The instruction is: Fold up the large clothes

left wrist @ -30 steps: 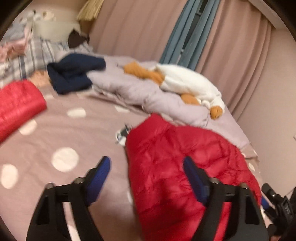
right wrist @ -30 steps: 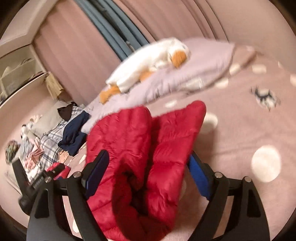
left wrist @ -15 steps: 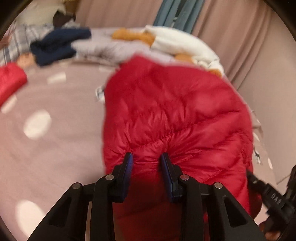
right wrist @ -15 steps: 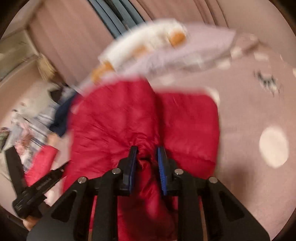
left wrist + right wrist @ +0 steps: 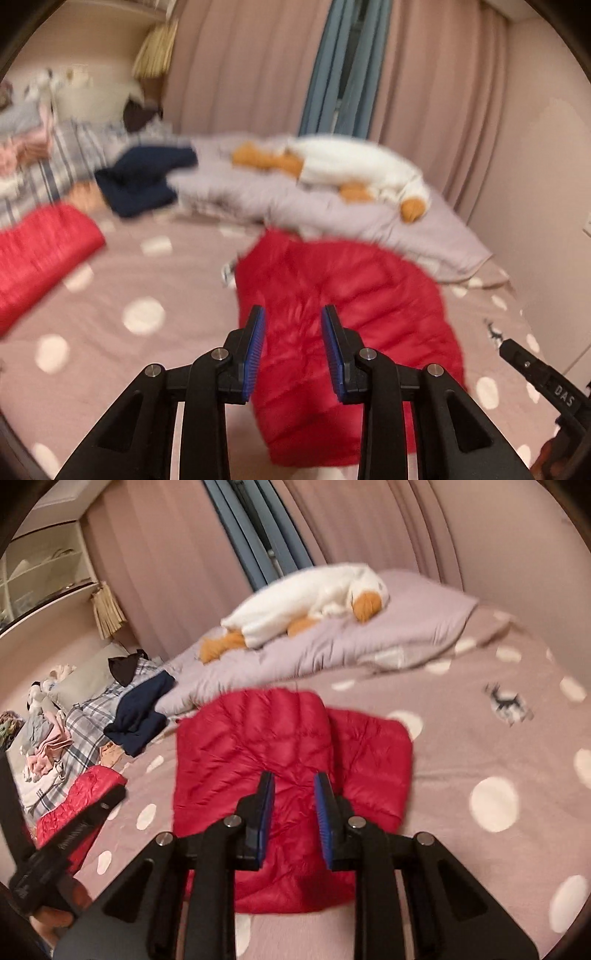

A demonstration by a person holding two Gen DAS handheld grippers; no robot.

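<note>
My red puffer jacket lies folded into a quilted, puffy block on the dotted pink bedspread, one panel lapped over another. It sits right under and ahead of both tongs. My left gripper and my right gripper both gape, blue pads apart, holding nothing.

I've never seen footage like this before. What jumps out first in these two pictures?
The bright red puffer jacket lies in a folded bundle in the middle of the polka-dot bedspread, right ahead of both black grippers, left gripper and right gripper, their blue-padded jaws parted with nothing between them. Behind it, a white plush goose with orange beak and feet sprawls on a lilac duvet by the curtains.
</note>
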